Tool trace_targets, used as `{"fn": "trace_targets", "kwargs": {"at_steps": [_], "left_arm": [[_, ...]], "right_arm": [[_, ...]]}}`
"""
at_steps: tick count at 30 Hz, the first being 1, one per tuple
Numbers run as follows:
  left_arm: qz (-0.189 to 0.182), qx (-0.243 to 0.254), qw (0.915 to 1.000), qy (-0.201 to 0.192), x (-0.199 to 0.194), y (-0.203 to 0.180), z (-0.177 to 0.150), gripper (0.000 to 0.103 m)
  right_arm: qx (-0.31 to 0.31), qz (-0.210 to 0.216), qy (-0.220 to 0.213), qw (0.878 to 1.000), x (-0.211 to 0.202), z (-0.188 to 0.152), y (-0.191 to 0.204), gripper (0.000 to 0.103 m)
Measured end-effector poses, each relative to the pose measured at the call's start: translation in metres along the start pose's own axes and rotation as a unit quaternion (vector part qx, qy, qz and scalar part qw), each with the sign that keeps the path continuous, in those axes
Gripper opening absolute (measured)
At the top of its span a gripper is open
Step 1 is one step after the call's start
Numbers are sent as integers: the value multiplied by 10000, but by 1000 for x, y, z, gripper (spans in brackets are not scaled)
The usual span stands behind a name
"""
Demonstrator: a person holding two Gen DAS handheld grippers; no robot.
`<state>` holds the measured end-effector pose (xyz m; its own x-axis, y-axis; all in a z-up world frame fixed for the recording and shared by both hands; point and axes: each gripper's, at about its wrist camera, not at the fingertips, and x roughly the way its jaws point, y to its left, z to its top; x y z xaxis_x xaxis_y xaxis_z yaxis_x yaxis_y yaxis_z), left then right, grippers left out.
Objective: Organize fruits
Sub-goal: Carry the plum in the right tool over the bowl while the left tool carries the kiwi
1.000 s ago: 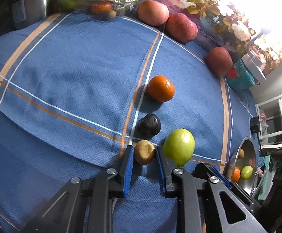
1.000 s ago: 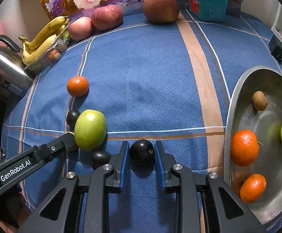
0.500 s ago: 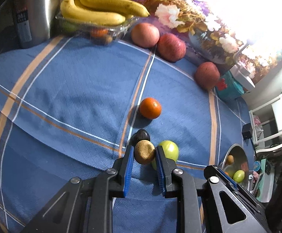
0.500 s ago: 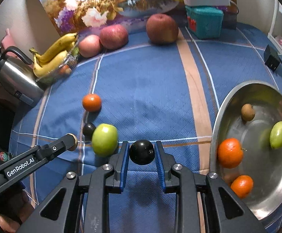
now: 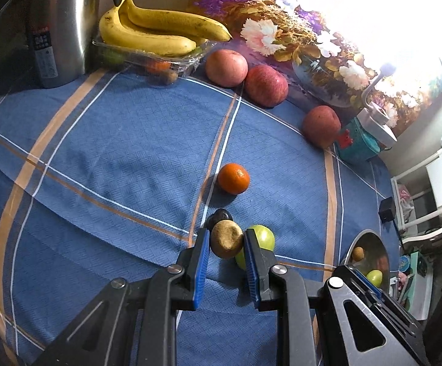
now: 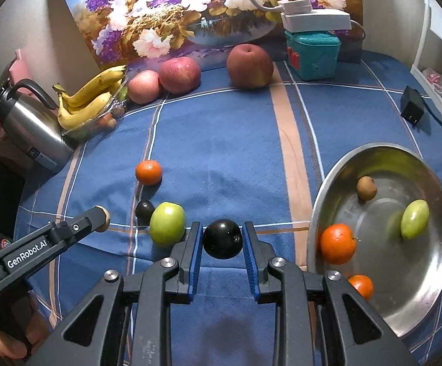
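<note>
Both grippers had come up off the table since a sec earlier, each w/ its fruit, so the cloth and loose fruit looked smaller and further below; left gripper [image 5: 226, 245] was clamped on a brown kiwi [image 5: 226, 239], blue pads pressed on both sides, fruit clear of the blue cloth [image 5: 123, 158]; right gripper [image 6: 222, 239] was likewise closed on a dark plum [image 6: 222, 238], held at its widest part, prob. so it wouldn't squirt out. Grips sat mid-fruit and near the pad tips, which kept the fingers off the neighbours.

Left behind on the table: a green apple [image 6: 167, 227] just beside a second dark plum [image 6: 144, 209], and a small orange [image 6: 148, 172] a bit further back; these seemed next in line. Metal bowl [image 6: 428, 299] sat to the right, already w/ two oranges, a green fruit and a kiwi, so it looked like the drop-off; task approx. half done by my read.

Red apples [image 6: 180, 74] and bananas [image 6: 90, 97] were lined along the back by the flower picture, next to a steel kettle [image 6: 32, 125]; whether they belonged in the bowl too, couldn't tell. Lifting straight up first made sense: it cleared the bowl's rim before swinging across.
</note>
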<state>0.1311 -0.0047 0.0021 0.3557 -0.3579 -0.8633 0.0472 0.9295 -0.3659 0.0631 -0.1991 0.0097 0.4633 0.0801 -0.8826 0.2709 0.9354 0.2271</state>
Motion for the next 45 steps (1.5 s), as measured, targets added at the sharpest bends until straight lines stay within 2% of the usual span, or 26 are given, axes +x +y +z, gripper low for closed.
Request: {"fn": "trace_targets", "kwargs": {"at_steps": [7,16,21,27,36,45], "left_arm": [[124,83,9999,-5,0,-9,-3,24],[201,249,9995,-25,0,-29,-8,24],[241,423,9988,8,3,-44,-13,24],[241,728,9970,41,6,-67,-21,24],[181,1394,9900,148,16,-116,-47,24],[-46,2189,9752,323,28,-172,-86,24]], "right_arm": [[44,-195,42,9998,-3,0,-10,27],[376,-446,40,9983,-8,1,-46,27],[543,-908,73,9944,-12,1,-71,27],[814,-1232,50,9890,-21,1,-105,27],[1349,-1379,68,9812,-31,-5,-150,27],[1670,-1392,42,9761,-39,-11,-178,27]]}}
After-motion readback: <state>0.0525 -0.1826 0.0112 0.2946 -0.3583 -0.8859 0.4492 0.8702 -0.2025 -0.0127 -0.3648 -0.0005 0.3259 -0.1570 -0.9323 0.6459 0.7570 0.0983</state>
